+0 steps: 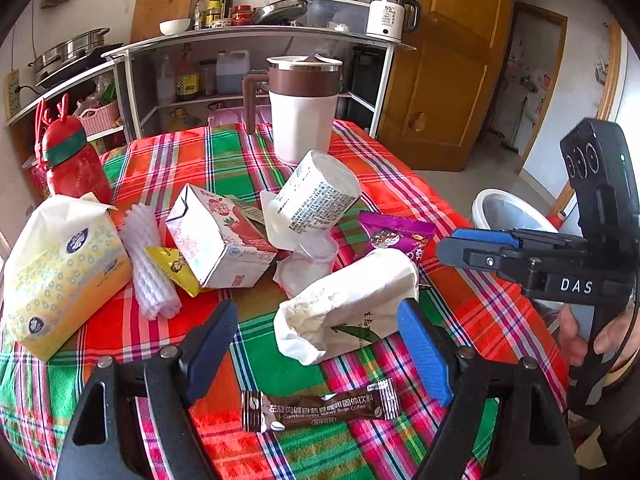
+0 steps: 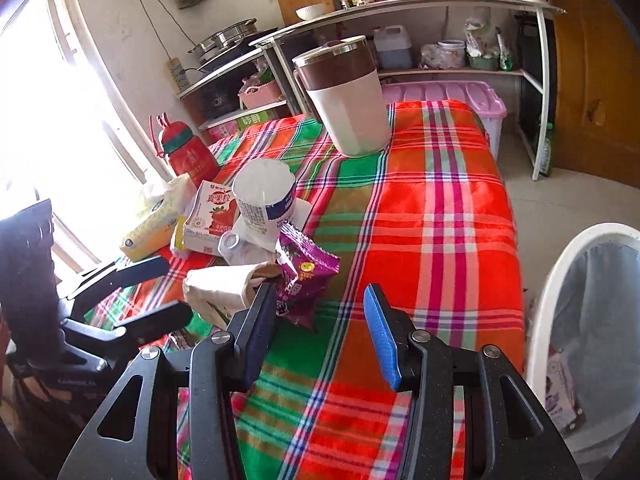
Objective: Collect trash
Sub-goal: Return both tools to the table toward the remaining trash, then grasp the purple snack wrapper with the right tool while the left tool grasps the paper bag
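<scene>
Trash lies heaped on the plaid tablecloth (image 1: 460,208). My left gripper (image 1: 318,346) is open, low over the table. A white paper wrapper (image 1: 348,300) lies between its fingertips, untouched, and a brown coffee sachet (image 1: 320,404) lies nearer, under the jaws. Behind are a strawberry milk carton (image 1: 220,240), a tipped yoghurt cup (image 1: 320,196) and a purple snack wrapper (image 1: 396,236). My right gripper (image 2: 320,332) is open and empty. The purple snack wrapper (image 2: 304,276) sticks up just beyond its left finger (image 2: 256,332), beside the white paper wrapper (image 2: 224,284). The left gripper (image 2: 160,292) shows at the left.
A white bin (image 2: 560,280) with a liner stands off the table's right side, also bin (image 1: 500,208). A brown-and-white jug (image 1: 304,112), a red bottle (image 1: 72,160) and a tissue pack (image 1: 60,272) stand on the table. Kitchen shelves (image 1: 256,36) lie behind.
</scene>
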Tool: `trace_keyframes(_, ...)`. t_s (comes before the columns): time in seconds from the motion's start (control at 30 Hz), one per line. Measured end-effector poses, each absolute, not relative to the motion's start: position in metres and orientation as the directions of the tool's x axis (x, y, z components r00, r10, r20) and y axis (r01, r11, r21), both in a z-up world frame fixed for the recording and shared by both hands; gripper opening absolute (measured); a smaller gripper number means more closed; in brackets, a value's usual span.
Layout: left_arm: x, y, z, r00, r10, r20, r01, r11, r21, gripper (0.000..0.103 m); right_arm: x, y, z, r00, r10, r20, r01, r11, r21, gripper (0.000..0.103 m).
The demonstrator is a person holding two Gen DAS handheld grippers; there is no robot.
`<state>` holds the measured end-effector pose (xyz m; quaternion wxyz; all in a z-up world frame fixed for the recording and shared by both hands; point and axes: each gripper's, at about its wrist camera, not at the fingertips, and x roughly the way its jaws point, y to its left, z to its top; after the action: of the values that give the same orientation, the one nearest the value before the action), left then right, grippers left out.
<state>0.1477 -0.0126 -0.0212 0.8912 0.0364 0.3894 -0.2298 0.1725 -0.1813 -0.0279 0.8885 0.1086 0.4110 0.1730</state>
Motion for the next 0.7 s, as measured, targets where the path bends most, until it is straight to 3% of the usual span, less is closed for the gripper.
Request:
trace_keyframes(0.37,0.166,-0.021,-0.033,0.536,-0.374,-0.757,0.476,0.874,-0.095,0.083,0.212,-0.171,-0.040,0.530,0.472,-0.704,-0.236,0.880,0.412,0.047)
trace_keyframes(0.6,0.172,-0.023,-0.038,0.499,-0.405,-0.766,0.480,0.865,-0.145,0.083,0.216,-0.171,-0.047,0.507,0.505,-0.698,-0.218,0.859,0.463,0.047)
trace_keyframes(0.7,0.172,-0.025,-0.038,0.480,-0.417,-0.772,0.488,0.858,-0.160,0.083,0.214,-0.178,-0.049,0.512,0.504,-0.695,-0.199,0.857,0.475,0.032)
